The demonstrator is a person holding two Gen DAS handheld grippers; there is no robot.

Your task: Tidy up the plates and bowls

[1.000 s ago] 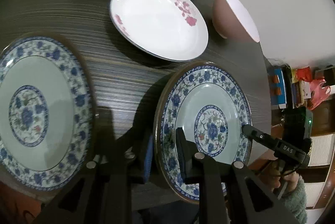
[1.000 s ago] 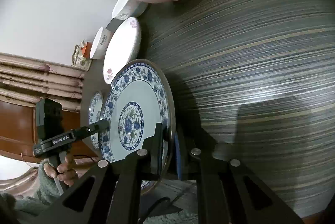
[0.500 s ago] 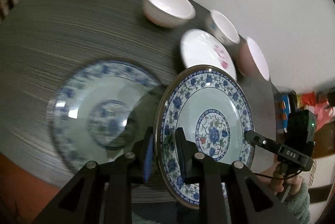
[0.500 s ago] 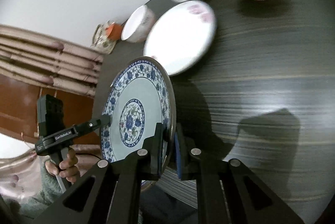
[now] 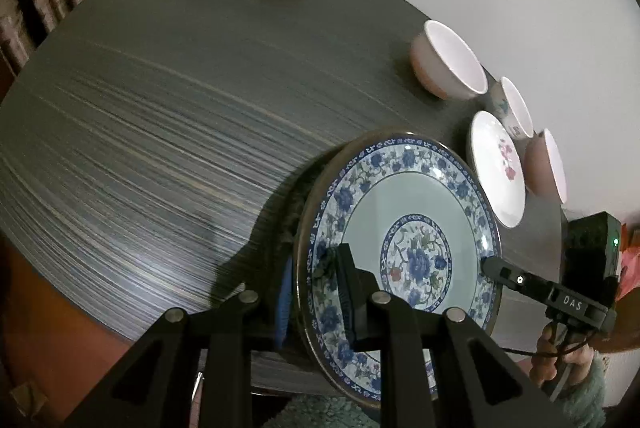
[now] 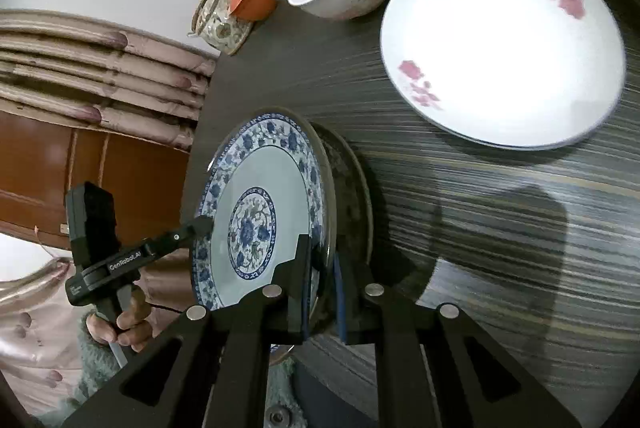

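- Both grippers clamp the same blue-patterned plate (image 5: 404,248): the left gripper (image 5: 316,292) pinches its near rim with one finger on the face and the blue-padded one behind, and the right gripper (image 6: 320,282) does the same on the opposite rim.
- Jaws on each side are closed down to the thickness of the rim, with nothing else held.
- Seen from either wrist, the plate stands on edge between the two grippers, its face turned sideways, above the near edge of the dark table (image 5: 180,131).
- In the right wrist view a second dark rim (image 6: 352,195) sits just behind the held plate; it may be another plate underneath or only a shadowed underside, and the view is too poor to say which.
- As I judge it, the coming move turns on the plate's flat face: it has to lie parallel with whatever it is to rest on, so both hands must lower together.
- White flowered plate (image 6: 504,39) and the pale bowls (image 5: 448,61) lie farther off, toward the right gripper's side of the table.
- Neither hand is nearer the held plate; they share it evenly.
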